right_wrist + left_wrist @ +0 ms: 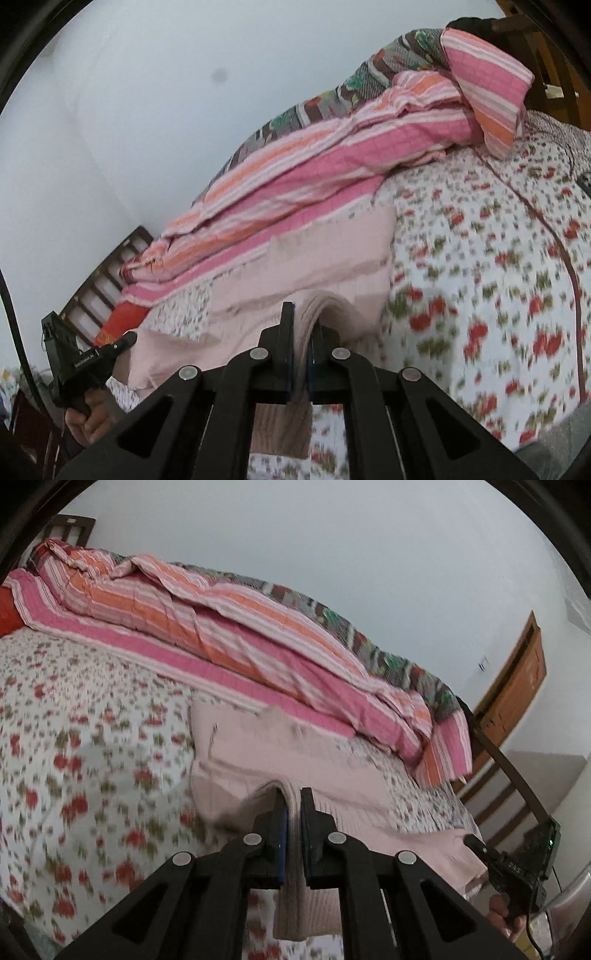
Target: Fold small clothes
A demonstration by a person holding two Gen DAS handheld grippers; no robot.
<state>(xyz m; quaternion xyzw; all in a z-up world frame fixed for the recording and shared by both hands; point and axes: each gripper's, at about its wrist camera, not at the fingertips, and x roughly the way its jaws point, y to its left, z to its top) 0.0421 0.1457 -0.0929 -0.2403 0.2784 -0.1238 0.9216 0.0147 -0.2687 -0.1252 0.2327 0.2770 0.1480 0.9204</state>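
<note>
Left wrist: pink garment (295, 760) between fingers (308, 812)

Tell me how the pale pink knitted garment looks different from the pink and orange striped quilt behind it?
The pale pink knitted garment is one plain colour; the pink and orange striped quilt has stripes. The garment is pinched at its near edge by both grippers, left and right, jaws shut on it; nothing grips the quilt. The garment lies mostly flat; the quilt is heaped and rumpled. Both rest on the white flowered bedsheet.
</note>
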